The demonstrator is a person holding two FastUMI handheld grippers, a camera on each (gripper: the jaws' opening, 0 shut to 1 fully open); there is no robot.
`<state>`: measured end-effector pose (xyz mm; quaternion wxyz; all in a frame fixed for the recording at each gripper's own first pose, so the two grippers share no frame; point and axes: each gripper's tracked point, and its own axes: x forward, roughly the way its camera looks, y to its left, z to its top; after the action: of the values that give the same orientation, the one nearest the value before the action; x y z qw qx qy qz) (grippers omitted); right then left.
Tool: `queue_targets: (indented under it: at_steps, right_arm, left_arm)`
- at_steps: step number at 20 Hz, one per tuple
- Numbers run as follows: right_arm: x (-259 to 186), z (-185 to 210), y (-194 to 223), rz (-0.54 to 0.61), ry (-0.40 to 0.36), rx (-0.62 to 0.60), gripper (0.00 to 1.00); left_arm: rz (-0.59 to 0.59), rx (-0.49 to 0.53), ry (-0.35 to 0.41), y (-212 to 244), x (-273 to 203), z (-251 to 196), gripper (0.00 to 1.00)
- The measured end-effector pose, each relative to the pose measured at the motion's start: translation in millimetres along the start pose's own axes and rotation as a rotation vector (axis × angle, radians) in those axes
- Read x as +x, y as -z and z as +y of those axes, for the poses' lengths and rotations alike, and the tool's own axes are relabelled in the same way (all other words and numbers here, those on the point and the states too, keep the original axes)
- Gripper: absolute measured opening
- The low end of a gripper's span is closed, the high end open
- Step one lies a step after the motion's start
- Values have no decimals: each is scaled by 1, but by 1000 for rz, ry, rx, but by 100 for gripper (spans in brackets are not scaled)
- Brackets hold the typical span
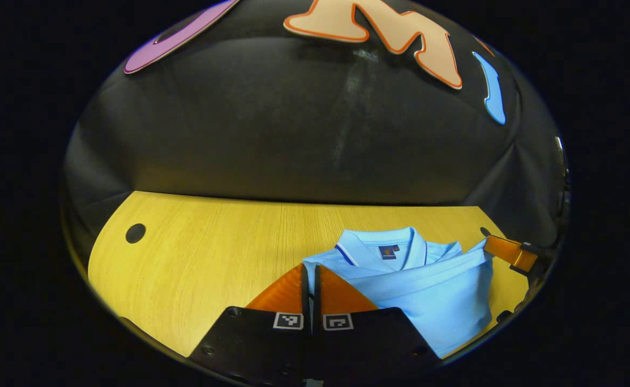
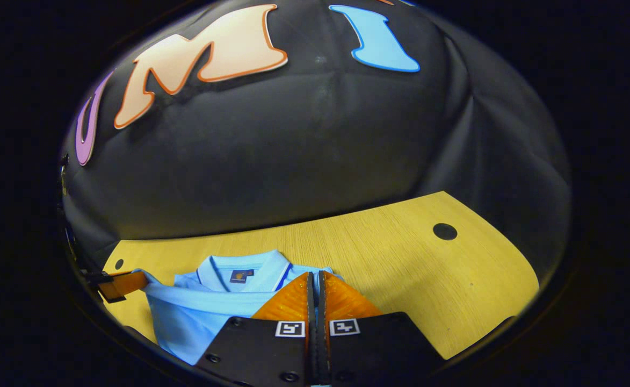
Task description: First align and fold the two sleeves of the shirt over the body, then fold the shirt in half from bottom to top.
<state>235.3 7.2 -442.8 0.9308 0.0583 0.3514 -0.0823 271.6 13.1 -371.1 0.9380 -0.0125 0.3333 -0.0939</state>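
Final fold in hand: shirt (image 1: 427, 290) lying on bench (image 1: 212, 247), hem carried up beside collar. Left gripper (image 1: 311, 279) and right gripper (image 2: 316, 287) jaws closed on fabric edges. Next: release, withdraw.

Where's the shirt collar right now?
The collar lies at the shirt's far edge on the table, toward the booth wall, between the two hand-held grippers.

A smooth knit-cloth shirt (image 1: 427, 290) lies on a matt wood-grain table (image 1: 212, 252) before matt black cloth.
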Motion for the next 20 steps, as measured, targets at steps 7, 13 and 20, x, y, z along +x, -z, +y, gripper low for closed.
queue_targets:
  at_steps: [7, 13, 20]
  right_arm:
    - [-55, 4, -42, -148, -20, -89, 99]
    - [-190, 5, -113, -402, -84, -133, 98]
    - [-332, -10, -128, -542, -180, -173, 98]
  left_arm:
    - [-149, -11, -69, -44, -43, 0, 100]
    - [-374, 42, -88, -97, -170, -36, 96]
    - [-515, 86, -127, -100, -303, -80, 95]
